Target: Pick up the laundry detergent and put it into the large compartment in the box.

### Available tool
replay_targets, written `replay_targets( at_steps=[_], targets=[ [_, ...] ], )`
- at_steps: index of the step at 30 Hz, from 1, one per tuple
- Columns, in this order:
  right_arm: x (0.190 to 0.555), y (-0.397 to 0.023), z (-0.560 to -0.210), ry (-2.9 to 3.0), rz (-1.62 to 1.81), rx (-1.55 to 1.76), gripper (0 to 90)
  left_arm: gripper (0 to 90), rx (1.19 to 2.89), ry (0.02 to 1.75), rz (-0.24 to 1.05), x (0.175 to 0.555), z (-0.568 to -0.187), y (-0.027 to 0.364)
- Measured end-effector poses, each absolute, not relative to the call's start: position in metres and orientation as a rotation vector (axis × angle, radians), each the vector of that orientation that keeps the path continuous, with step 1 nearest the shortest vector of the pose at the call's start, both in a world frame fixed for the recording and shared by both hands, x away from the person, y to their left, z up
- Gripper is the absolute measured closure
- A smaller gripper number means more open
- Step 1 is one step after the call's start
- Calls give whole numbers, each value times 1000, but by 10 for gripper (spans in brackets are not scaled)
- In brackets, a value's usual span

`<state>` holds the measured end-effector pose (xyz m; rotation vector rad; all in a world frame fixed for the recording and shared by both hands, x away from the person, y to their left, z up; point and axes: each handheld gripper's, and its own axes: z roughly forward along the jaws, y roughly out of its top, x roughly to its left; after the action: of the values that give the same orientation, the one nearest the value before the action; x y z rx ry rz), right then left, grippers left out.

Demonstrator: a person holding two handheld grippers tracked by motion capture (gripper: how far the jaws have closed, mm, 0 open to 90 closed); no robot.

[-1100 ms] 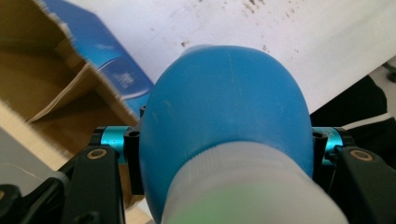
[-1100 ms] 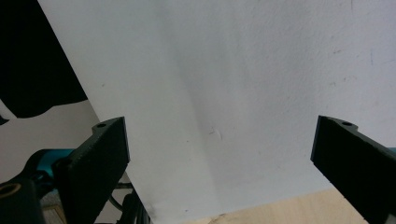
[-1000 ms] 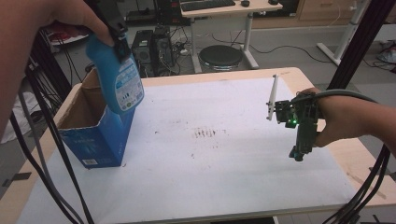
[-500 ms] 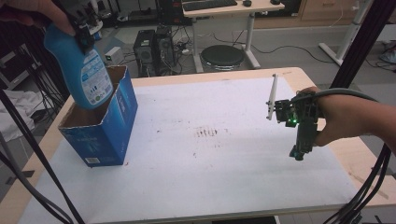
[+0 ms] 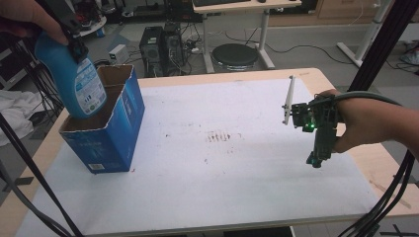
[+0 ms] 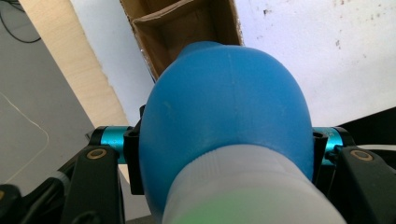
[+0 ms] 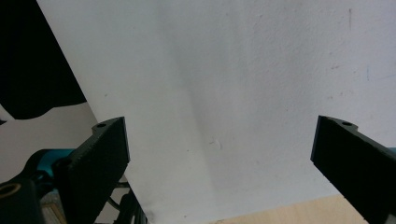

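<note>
Blue bottle [image 5: 74,79]: hangs upright with its base inside the open top of the cardboard box, tilted a little; a printed label faces the camera in the high view. In the left gripper view its rounded blue shoulder [image 6: 224,107] and pale ribbed neck sit just ahead of the camera.

Left gripper [image 5: 69,34]: at the far left of the high view, above the box, clenched on the bottle's upper part; the left gripper view has a black jaw pressed against each side of the bottle. A hand [image 5: 29,17] wraps round the gripper from above.

Cardboard box [image 5: 106,128]: blue outside, brown inside, top flaps open, standing near the table's left edge on the white sheet. Through the left gripper view its brown interior [image 6: 187,28] lies right under the bottle.

Right gripper [image 5: 316,160]: near the table's right edge, held above the sheet and pointing down, jaws spread wide with nothing between them; the right gripper view has bare white sheet between the two black jaws. A green light glows on its body.

Right hand [image 5: 360,123]: grips the gripper from the right side.

White sheet [image 5: 222,173]: covers most of the table top, with dark smudges near its middle.

Table [image 5: 380,163]: pale wood shows along its right and left edges.
</note>
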<state>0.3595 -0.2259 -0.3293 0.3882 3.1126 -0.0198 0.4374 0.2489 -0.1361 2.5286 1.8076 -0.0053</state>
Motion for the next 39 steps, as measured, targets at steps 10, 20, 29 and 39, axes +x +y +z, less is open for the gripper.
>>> replay_targets(
  at_steps=[10, 20, 29, 39],
  targets=[
    [359, -225, -331, 3116, -16, 388, 35, 387, 2579, 1744, -84, 447, -179, 251],
    [359, -227, -333, 3116, -15, 398, 35, 388, 2739, 1578, -91, 452, -222, 247],
    [359, -225, -335, 3120, -18, 392, 35, 388, 2840, 1445, -113, 454, -255, 245],
    [359, -224, -337, 3121, -22, 388, 35, 388, 2922, 1283, -100, 454, -282, 245]
  ],
)
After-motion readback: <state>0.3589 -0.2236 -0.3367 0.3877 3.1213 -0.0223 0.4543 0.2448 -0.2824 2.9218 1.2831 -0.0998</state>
